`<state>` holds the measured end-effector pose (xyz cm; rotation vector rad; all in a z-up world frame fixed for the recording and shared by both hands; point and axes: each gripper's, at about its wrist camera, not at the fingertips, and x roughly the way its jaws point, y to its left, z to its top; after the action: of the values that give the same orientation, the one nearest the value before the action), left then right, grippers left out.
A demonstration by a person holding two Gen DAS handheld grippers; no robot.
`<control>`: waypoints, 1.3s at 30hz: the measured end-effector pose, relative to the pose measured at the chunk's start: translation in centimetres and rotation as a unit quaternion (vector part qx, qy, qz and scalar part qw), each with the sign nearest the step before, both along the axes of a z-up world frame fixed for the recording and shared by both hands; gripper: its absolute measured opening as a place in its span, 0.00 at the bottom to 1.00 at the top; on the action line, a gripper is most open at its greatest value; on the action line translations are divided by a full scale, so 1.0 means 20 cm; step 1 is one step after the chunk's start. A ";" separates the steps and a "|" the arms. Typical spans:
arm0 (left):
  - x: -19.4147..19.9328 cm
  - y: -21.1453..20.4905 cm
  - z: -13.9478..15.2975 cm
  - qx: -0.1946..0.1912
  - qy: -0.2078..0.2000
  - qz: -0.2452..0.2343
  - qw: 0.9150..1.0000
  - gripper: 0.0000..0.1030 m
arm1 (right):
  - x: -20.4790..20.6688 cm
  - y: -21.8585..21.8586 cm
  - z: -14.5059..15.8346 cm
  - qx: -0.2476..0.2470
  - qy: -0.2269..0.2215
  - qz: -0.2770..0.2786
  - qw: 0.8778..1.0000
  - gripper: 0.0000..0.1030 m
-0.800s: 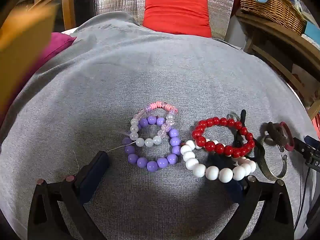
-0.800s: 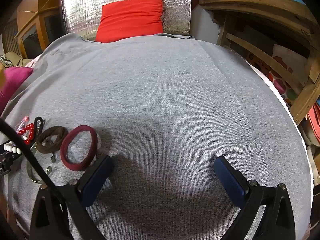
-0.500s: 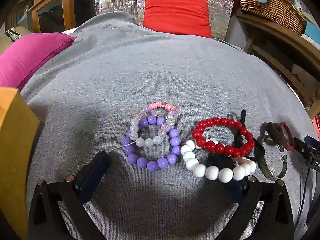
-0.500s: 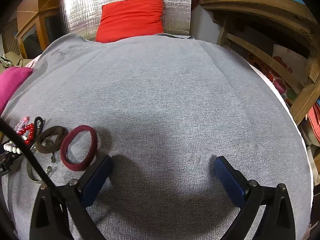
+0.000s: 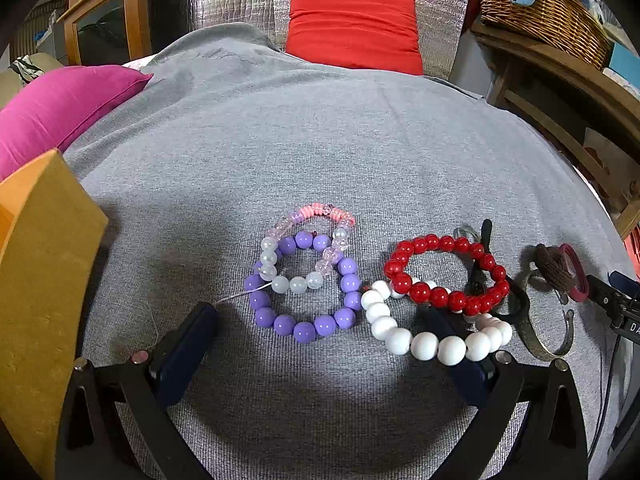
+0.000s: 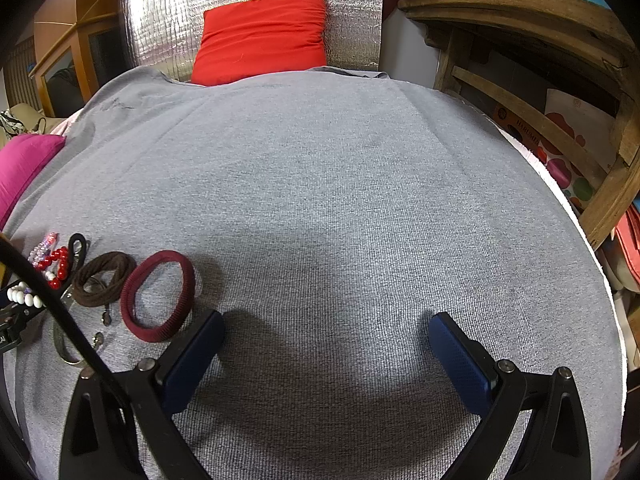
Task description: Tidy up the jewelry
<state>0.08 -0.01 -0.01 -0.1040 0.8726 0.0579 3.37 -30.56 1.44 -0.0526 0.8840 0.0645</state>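
A grey knit cloth (image 6: 340, 208) is covering the work surface, with a red cushion (image 6: 262, 34) leaning against silver quilted foil behind it. A printed box under the wooden shelf is showing "HARUMIN" (image 6: 527, 133), partly cut off.

The left gripper (image 5: 320, 332) is hovering low, its 2 fingers spread wide with nothing between them. A purple bead bracelet (image 5: 304, 284) is lying just ahead, a pale pink one overlapping it. A red bead bracelet (image 5: 444, 274) is resting on a white bead bracelet (image 5: 424, 340), which is crossing over the left gripper's own right finger.

The right gripper (image 6: 326, 344) is also gaping empty, a maroon hair tie (image 6: 158, 296) lying just beside its left finger.
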 end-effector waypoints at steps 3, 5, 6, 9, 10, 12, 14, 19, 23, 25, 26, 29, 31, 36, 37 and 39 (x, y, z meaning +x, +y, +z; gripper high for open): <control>0.00 0.00 0.00 0.000 0.000 0.000 1.000 1.00 | 0.00 0.00 0.00 0.000 0.000 0.000 1.000 1.00; 0.00 0.00 0.00 0.001 0.000 0.000 1.000 1.00 | 0.00 0.00 0.00 0.000 0.000 0.000 1.000 1.00; 0.00 0.00 0.00 0.001 0.000 0.000 1.000 1.00 | 0.00 0.00 0.00 0.001 0.000 0.000 1.000 1.00; 0.00 0.00 0.00 0.001 -0.001 0.000 1.000 1.00 | 0.00 0.00 0.00 0.000 0.000 0.000 1.000 1.00; 0.00 0.00 0.00 0.001 0.000 0.000 1.000 1.00 | 0.00 0.00 0.01 0.001 0.001 0.000 1.000 1.00; 0.00 0.00 0.00 0.000 -0.001 0.003 1.000 1.00 | -0.01 0.00 0.01 0.001 0.005 0.001 1.000 1.00; 0.01 -0.02 0.00 0.008 0.003 0.013 1.000 1.00 | -0.03 -0.01 0.01 0.003 0.007 0.006 1.000 1.00; -0.02 0.01 0.02 -0.006 0.030 -0.005 1.000 1.00 | -0.04 0.01 0.02 -0.003 0.025 -0.016 1.000 1.00; -0.11 0.02 0.07 -0.003 0.061 0.007 0.998 1.00 | -0.07 0.02 0.05 0.003 0.047 -0.029 0.998 1.00; -0.19 0.00 0.15 0.027 0.045 0.032 0.998 1.00 | -0.10 0.03 0.08 0.000 0.061 -0.021 0.998 1.00; -0.23 -0.02 0.19 0.045 0.030 0.038 0.998 1.00 | -0.12 0.04 0.10 0.002 0.065 -0.017 0.998 1.00; -0.38 -0.12 0.36 0.099 -0.022 0.048 0.994 1.00 | -0.22 0.06 0.21 0.009 0.040 -0.003 0.999 1.00; -0.50 -0.18 0.49 0.127 -0.056 0.058 0.989 1.00 | -0.32 0.07 0.31 0.004 0.011 0.009 1.000 1.00; -0.68 -0.22 0.70 0.169 -0.108 0.073 0.977 1.00 | -0.56 0.09 0.51 0.018 -0.046 0.039 0.998 1.00; -0.70 -0.20 0.72 0.167 -0.115 0.073 0.977 1.00 | -0.62 0.09 0.54 0.024 -0.055 0.044 0.997 1.00; -0.75 -0.18 0.75 0.154 -0.129 0.076 0.977 1.00 | -0.68 0.11 0.57 0.042 -0.062 0.059 0.995 1.00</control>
<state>-14.92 -3.63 15.07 0.1104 0.5867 0.3152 -10.18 -28.35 12.83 -0.0297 0.7523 0.2059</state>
